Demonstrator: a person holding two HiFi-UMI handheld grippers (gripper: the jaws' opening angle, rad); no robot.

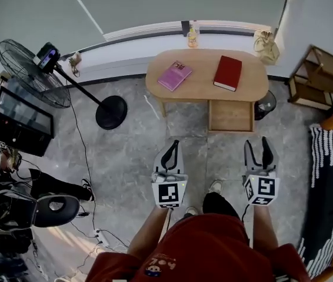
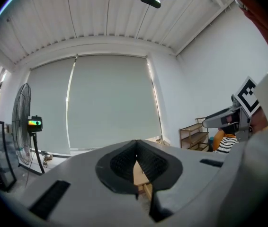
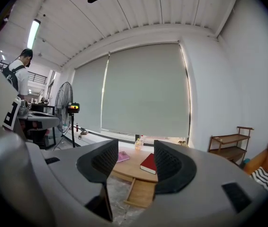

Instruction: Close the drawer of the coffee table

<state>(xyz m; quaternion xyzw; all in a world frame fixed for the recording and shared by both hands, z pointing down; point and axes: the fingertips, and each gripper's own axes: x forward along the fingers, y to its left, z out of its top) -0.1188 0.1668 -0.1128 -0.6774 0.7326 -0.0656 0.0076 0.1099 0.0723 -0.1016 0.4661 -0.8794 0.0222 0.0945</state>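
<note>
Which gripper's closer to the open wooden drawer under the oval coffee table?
Right. The right gripper is just short of the open wooden drawer, near its right front corner. The left gripper is off to the drawer's left, farther away.

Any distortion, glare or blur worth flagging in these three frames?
Head view: heavy fisheye, the window sill bows; light even, oval wooden coffee table sharp. Left gripper view: black vignette corners, ceiling slats curve. Right gripper view: ceiling strip light blown out; red hardcover book and open wooden drawer legible.
</note>
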